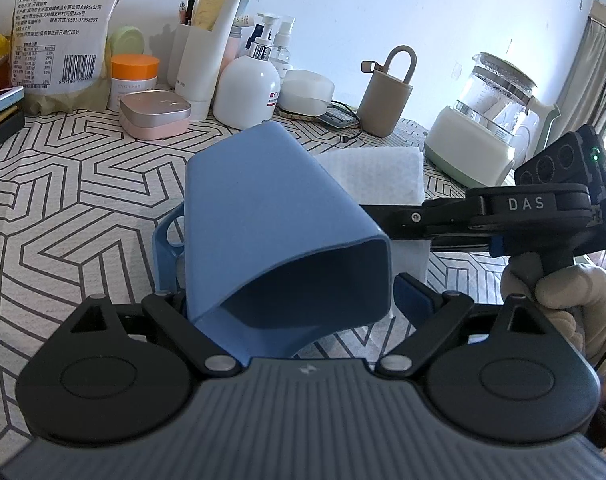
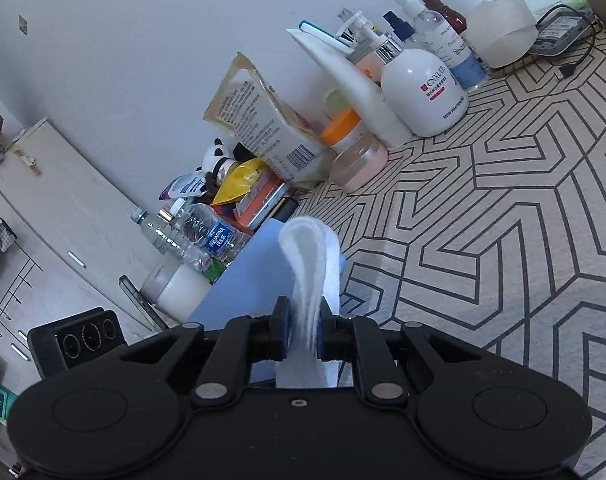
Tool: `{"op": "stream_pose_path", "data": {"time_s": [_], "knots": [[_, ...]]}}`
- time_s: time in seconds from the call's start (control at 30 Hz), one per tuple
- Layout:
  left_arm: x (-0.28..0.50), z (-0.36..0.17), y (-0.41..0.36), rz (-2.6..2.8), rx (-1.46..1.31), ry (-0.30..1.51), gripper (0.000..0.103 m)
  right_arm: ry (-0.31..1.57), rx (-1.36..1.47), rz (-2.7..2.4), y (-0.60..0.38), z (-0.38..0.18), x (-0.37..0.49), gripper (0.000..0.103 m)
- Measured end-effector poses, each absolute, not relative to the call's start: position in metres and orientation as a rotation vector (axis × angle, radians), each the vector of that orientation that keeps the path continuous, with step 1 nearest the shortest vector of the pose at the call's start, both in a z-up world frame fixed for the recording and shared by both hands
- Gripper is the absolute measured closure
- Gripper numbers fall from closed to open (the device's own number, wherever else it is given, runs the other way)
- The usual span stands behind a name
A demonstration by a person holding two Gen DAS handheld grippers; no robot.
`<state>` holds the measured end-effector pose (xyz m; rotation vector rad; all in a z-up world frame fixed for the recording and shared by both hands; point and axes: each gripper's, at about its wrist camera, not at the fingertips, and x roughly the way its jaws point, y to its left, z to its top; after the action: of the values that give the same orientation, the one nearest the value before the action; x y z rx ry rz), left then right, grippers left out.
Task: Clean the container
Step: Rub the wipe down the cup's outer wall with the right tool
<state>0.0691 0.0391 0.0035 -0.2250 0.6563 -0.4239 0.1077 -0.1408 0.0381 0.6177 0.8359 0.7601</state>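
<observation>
A blue plastic container (image 1: 271, 216) with a side handle is held tilted between the fingers of my left gripper (image 1: 291, 300), its open mouth facing the camera. My left gripper is shut on it above the patterned table. My right gripper (image 2: 303, 328) is shut on a folded white cloth (image 2: 315, 264), which presses against the blue container's outer wall (image 2: 239, 280). In the left wrist view the right gripper's body (image 1: 523, 208) comes in from the right behind the container. A white cloth (image 1: 375, 176) lies on the table behind the container.
Toiletry bottles (image 1: 247, 80), a pink tin (image 1: 155, 114), a snack bag (image 1: 59, 28), a beige holder (image 1: 385, 100) and a glass kettle (image 1: 487, 120) line the table's back. Water bottles (image 2: 199, 236) and boxes lie at the table's end. The tablecloth (image 2: 503, 220) is geometric-patterned.
</observation>
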Motion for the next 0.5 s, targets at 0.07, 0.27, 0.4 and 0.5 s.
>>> {"op": "stream_pose_path", "data": {"time_s": [0.07, 0.27, 0.4, 0.5], "knots": [[0.069, 0.004, 0.039, -0.424, -0.225, 0.657, 0.011, 0.835, 0.611, 0.764, -0.141, 0.039, 0.108, 0.086], [0.069, 0.004, 0.039, -0.425, -0.225, 0.657, 0.011, 0.823, 0.609, 0.791, -0.139, 0.042, 0.107, 0.086], [0.069, 0.003, 0.04, -0.425, -0.225, 0.657, 0.01, 0.806, 0.597, 0.827, -0.136, 0.047, 0.103, 0.08], [0.069, 0.004, 0.039, -0.425, -0.225, 0.657, 0.011, 0.8, 0.584, 0.837, -0.134, 0.049, 0.102, 0.079]]}}
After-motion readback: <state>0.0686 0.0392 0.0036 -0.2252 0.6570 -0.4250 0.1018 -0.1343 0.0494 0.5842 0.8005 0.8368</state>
